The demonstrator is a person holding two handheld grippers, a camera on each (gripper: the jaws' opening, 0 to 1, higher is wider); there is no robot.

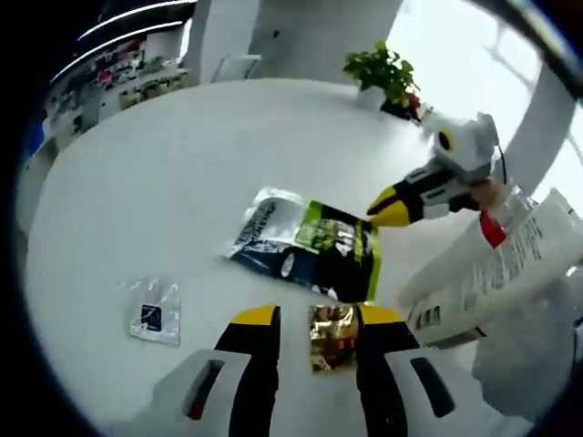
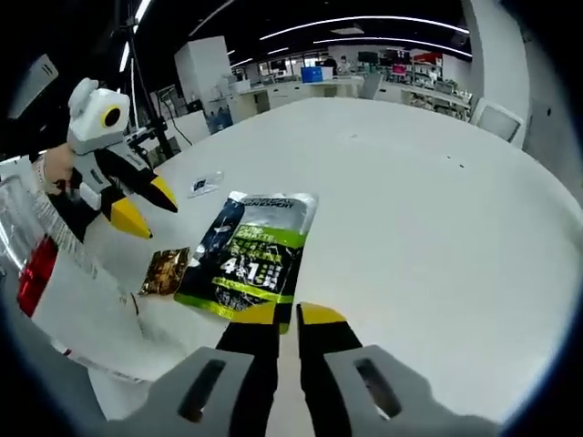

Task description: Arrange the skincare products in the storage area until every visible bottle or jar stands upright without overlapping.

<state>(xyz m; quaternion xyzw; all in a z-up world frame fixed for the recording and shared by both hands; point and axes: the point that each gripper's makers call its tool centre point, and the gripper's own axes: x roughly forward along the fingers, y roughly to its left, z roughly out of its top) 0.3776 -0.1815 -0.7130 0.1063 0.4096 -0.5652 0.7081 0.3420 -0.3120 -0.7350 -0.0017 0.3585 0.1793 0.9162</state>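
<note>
Green pouch (image 2: 248, 250) mid-table, edges far.

One green-black pouch (image 1: 314, 248), one gold sachet (image 1: 332, 335), one clear packet (image 1: 153, 311), one plant (image 1: 387, 75).

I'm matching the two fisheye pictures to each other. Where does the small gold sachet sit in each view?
Left gripper view: the gold sachet lies low in the middle, between that gripper's own open jaws.
Right gripper view: the gold sachet lies left of centre on the white table.
Shared landmark: the green and black pouch, right next to the sachet in both.
</note>
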